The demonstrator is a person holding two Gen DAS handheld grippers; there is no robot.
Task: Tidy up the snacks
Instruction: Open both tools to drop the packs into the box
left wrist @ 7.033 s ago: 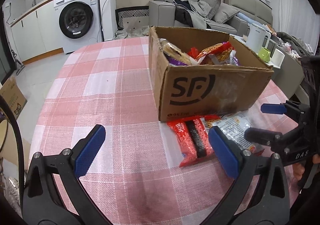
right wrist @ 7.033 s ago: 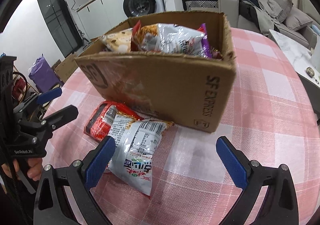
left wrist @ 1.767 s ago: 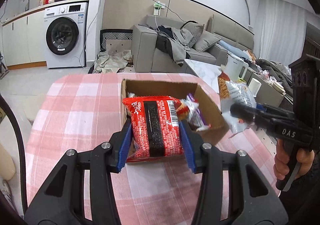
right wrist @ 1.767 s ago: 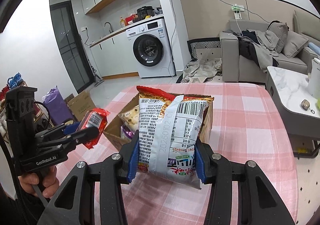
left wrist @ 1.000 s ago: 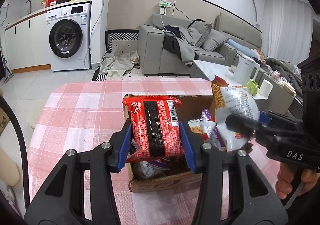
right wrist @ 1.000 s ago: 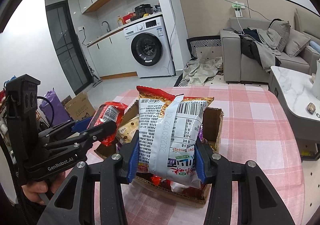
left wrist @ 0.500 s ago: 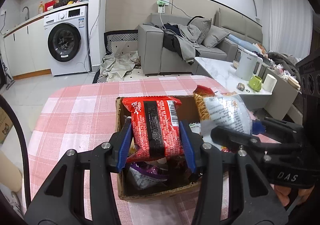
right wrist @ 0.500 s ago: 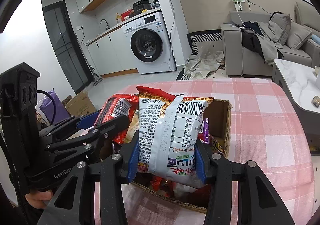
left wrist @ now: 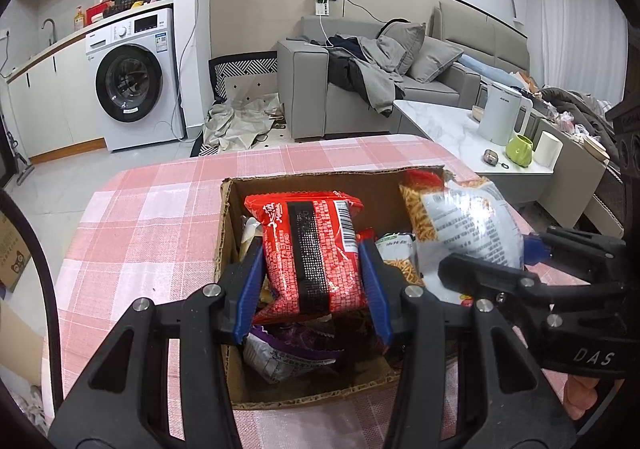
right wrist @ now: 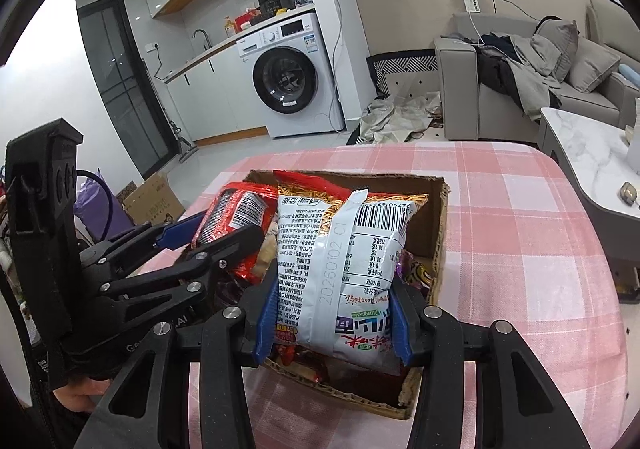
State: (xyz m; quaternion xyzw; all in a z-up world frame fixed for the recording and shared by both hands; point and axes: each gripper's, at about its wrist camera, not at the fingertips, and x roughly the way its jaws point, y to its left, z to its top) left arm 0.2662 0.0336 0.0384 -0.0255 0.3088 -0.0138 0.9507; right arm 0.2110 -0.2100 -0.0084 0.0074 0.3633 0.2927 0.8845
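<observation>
Two packets hang above an open box in the left wrist view. The left gripper has its blue fingers clamped on the sides of a red packet, which stands upright over the left half of the box, its lower edge down among the snacks inside. A purple-and-silver bag lies in the box beneath it. To the right, the right gripper reaches in from the side, holding a silver packet over the right half of the box, close beside the red one. The box sits on a worktop covered in pink checked cloth. Behind are a washer, a grey sofa and a white kettle on a marble table.

From the right wrist view, the right gripper shows its fingers pressed against both sides of the silver packet, which is upright with its barcode side facing the camera and its bottom over the near part of the box. The left gripper comes in from the left, closed on the red packet, which tilts over the box's left edge and sits just beside the silver one. Whether the two packets touch cannot be told. More wrappers show inside the box, right of the silver packet.
</observation>
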